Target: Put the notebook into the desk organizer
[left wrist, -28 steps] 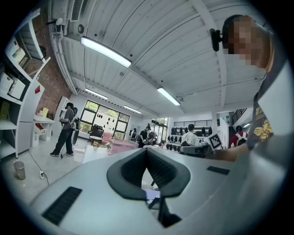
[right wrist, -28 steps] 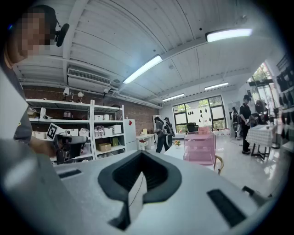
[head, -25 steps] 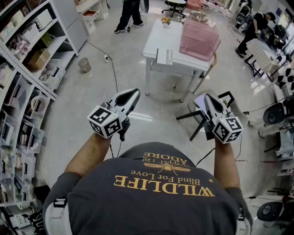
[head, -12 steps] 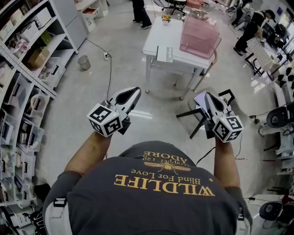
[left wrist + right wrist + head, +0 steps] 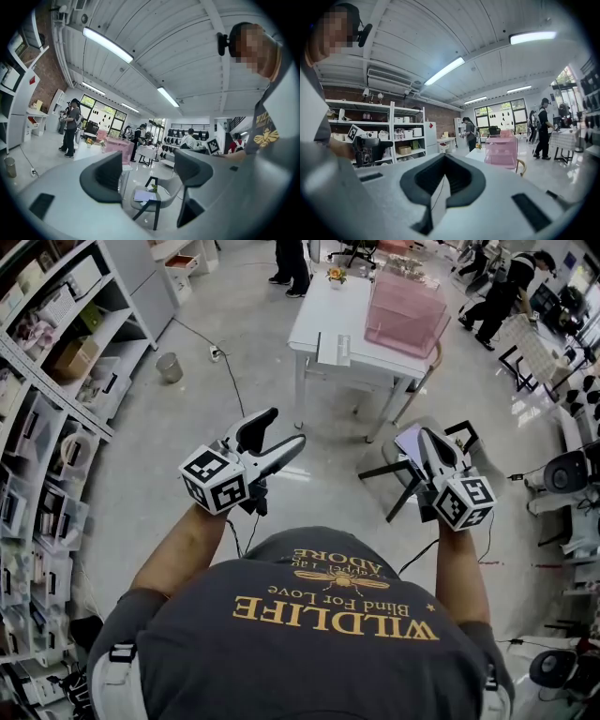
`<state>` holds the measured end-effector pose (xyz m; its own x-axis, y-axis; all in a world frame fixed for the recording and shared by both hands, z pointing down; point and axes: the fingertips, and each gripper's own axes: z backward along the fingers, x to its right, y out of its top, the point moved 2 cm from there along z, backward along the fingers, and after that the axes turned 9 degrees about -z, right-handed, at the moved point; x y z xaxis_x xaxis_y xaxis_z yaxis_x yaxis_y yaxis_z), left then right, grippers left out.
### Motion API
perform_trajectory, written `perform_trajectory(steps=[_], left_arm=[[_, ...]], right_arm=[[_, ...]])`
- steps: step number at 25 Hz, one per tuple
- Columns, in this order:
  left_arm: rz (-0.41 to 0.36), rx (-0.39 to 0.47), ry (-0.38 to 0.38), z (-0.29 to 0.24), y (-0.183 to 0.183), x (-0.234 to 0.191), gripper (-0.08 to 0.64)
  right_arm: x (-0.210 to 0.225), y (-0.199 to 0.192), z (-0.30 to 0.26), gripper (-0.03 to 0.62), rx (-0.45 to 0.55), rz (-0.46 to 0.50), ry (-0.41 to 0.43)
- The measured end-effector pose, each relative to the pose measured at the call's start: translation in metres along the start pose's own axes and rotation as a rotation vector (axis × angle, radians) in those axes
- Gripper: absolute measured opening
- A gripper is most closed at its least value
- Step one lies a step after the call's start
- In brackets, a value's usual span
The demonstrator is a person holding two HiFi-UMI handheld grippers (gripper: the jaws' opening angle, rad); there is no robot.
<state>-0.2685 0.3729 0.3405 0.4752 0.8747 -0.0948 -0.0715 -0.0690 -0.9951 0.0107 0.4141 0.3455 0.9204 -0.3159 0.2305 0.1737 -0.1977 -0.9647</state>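
Observation:
A pink desk organizer (image 5: 405, 315) stands on the white table (image 5: 314, 324) far ahead of me; it also shows as the pink desk organizer (image 5: 501, 151) in the right gripper view. A flat grey booklet (image 5: 335, 349) lies on the table's near edge. A pale lilac notebook (image 5: 409, 440) rests on a chair seat (image 5: 157, 199) and shows as the notebook (image 5: 144, 194) between the left jaws' sightline. My left gripper (image 5: 286, 427) is held in mid-air, its jaws opening with nothing between them. My right gripper (image 5: 424, 439) hovers over the chair, shut and empty.
Storage shelves (image 5: 56, 381) line the left side, with a small metal bin (image 5: 169, 368) and a floor cable (image 5: 225, 371) nearby. A flower pot (image 5: 336, 279) sits on the table. People stand beyond the table; office chairs (image 5: 567, 474) crowd the right.
The left gripper's jaws have swung apart from shut to wide. The right gripper has stayed as it was. People at the back have shifted.

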Motion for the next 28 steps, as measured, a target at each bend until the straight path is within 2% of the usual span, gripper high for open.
perform_trajectory(steps=[1,4,10,22,28], left_arm=[[0.001,-0.005,-0.008,-0.003,-0.001,0.001,0.362],[0.000,-0.004,-0.006,-0.011,-0.001,0.002,0.385],[0.000,-0.023,-0.007,-0.038,-0.002,0.023,0.385],[0.027,-0.049,-0.039,-0.133,-0.019,0.090,0.385],[0.029,-0.049,-0.055,-0.157,-0.021,0.068,0.385]], right_arm=[[0.001,0.000,0.000,0.000,0.001,0.000,0.001],[0.008,0.000,0.001,0.000,0.004,-0.005,0.003],[0.031,0.006,0.018,0.000,0.009,-0.007,0.018],[0.109,0.012,0.059,0.000,-0.006,0.025,0.045],[0.127,0.015,0.031,0.000,-0.004,0.010,0.043]])
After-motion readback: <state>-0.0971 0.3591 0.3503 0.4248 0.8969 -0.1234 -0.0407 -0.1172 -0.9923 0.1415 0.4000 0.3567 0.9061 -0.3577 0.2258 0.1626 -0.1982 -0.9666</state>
